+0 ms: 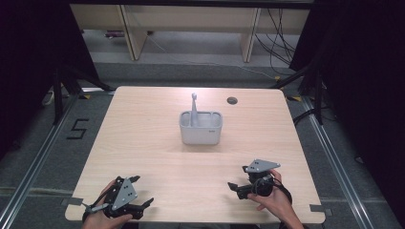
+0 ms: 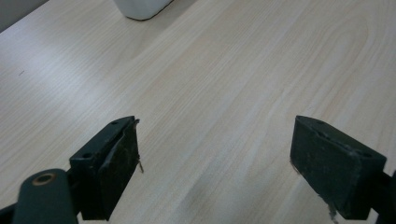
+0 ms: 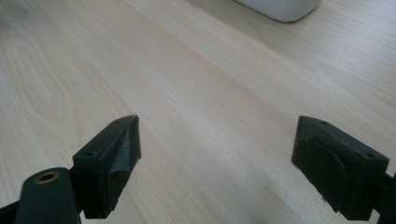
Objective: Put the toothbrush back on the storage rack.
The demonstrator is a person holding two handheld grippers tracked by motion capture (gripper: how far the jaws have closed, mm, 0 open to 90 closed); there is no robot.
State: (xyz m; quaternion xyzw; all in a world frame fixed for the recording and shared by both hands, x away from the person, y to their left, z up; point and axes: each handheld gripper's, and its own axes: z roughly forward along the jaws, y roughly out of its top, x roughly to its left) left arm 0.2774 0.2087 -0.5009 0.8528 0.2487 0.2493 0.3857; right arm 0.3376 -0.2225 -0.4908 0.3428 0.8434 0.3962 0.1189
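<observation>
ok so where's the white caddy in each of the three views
High view: white caddy at table centre, far from both hand-held grippers.
Left gripper view: its base corner at the top edge, left of centre.
Right gripper view: its base at the top edge, right.
Shared landmark: the wood-grain tabletop.

One legible marking noted: the numeral "5" (image 1: 77, 129), laid out in black tape strips on the grey floor (image 1: 38, 143), left of the bench (image 1: 143, 143). A small dark mark on the front face of the grey caddy (image 1: 200, 128) is too small to read.
</observation>
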